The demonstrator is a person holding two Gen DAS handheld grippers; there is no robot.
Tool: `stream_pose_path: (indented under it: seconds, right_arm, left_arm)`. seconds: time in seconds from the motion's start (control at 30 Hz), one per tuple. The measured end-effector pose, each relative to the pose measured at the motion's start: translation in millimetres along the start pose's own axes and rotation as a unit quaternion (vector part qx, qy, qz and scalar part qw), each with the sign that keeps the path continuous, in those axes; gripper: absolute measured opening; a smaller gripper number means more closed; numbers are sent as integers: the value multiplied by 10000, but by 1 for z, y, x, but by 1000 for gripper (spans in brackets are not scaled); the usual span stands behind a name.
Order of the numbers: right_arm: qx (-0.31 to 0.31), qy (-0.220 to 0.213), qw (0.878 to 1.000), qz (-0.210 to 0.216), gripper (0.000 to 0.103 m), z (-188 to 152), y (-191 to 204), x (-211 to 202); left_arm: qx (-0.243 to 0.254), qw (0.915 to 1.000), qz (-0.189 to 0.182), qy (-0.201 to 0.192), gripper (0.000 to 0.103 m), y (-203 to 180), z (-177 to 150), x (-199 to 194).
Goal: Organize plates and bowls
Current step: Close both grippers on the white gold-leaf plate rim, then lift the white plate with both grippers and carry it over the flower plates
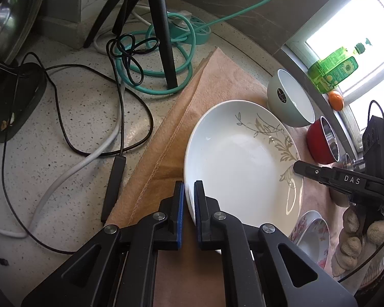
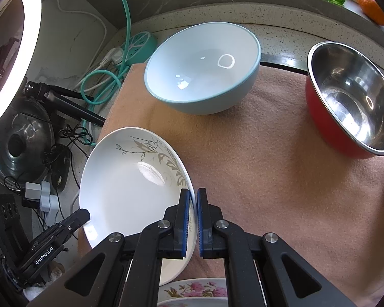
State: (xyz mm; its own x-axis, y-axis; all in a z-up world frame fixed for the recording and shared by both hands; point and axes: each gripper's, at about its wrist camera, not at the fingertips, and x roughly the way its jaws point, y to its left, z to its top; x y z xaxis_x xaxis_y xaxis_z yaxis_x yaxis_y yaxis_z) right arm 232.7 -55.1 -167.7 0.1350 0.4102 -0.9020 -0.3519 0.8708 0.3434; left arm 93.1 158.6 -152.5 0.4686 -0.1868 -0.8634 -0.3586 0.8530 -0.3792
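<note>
Glazed white china, the leaf-patterned plate (image 1: 243, 163) is pinched at opposite rims by the closed left gripper (image 1: 189, 204) and right gripper (image 2: 192, 220) above the tan mat (image 2: 268, 179); it is judged rigid, slippery and breakable.

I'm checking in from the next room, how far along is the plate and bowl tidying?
Early. Nothing looks stacked yet. In hand: both grippers, left and right, are shut on opposite rims of the white plate. Left: the blue bowl, red bowl and floral dishes sit apart on the cloth.

Teal power strip (image 1: 192, 29), tripod (image 1: 163, 41) and green bottle (image 1: 332, 69) flank the cloth (image 1: 217, 76).
</note>
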Motion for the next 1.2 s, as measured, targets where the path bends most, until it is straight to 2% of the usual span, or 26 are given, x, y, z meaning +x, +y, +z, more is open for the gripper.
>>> stream_pose_path:
  seconds: [0.67, 1.2]
  right_arm:
    - [-112, -109, 9998, 130, 5, -17, 15, -18]
    - [-68, -343, 9992, 203, 5, -44, 11, -55]
  left_arm:
    - [-90, 9997, 22, -213, 6, 4, -4, -24]
    - [98, 9990, -203, -377, 6, -15, -17, -55]
